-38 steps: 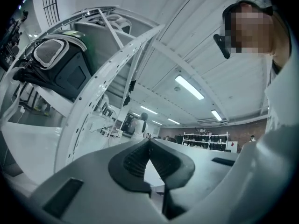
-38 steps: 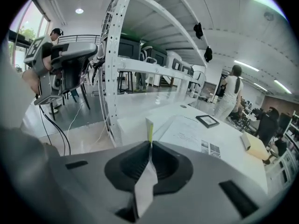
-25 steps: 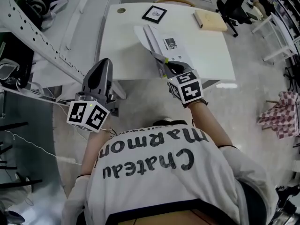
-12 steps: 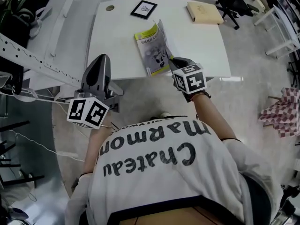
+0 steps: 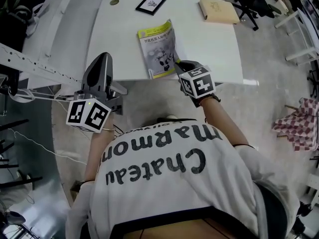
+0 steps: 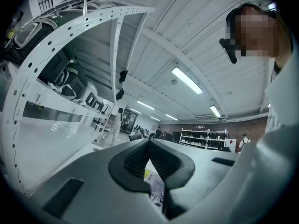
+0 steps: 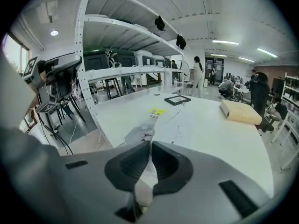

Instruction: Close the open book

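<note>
Yellow-covered book (image 5: 158, 50) lay by table's (image 5: 214, 44) near edge, R gripper (image 5: 176, 64) pinched a leaf at its near-right corner, L gripper (image 5: 103, 58) jaws together, empty, off table's near-left.

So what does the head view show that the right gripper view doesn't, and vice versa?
Head view only: the person's printed shirt and a checked cloth on the floor. Right gripper view only: the right gripper shut on a page, plus shelving and people behind. Both: the white table, the book, black frame, tan box, left gripper.
</note>
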A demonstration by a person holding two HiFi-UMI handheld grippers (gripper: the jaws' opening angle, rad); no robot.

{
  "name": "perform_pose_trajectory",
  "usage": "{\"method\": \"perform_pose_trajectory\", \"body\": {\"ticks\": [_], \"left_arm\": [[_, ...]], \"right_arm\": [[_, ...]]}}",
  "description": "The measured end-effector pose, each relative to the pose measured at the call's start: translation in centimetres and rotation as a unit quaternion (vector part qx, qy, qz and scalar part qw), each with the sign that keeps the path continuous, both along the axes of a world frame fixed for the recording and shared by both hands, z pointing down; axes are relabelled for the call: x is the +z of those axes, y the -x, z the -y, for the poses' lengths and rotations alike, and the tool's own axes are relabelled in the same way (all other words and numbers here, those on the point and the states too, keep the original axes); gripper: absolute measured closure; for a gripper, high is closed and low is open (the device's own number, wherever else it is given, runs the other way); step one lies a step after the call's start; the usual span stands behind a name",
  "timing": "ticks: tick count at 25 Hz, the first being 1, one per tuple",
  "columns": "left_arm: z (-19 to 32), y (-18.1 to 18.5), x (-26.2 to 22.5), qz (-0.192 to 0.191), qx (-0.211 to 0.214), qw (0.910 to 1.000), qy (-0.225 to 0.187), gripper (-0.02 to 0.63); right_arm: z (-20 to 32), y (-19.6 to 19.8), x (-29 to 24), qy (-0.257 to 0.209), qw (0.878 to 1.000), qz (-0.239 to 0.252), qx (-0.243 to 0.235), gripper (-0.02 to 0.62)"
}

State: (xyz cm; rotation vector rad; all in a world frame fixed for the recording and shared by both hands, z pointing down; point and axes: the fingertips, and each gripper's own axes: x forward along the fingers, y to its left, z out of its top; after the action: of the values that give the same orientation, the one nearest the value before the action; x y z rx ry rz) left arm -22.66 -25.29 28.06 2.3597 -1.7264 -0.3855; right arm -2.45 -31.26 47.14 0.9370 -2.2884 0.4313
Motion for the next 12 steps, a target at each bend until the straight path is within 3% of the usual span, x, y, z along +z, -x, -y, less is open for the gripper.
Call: {"method": "perform_pose_trajectory", "body": {"ticks": [12], "left_arm": [[0.6,-1.0,0.2,0.008,0.004,0.9999,0.005,0.583]], "right_arm": [[0.3,-1.2,1.8,0.014,1.000,-0.005,0.004,0.555]]}}
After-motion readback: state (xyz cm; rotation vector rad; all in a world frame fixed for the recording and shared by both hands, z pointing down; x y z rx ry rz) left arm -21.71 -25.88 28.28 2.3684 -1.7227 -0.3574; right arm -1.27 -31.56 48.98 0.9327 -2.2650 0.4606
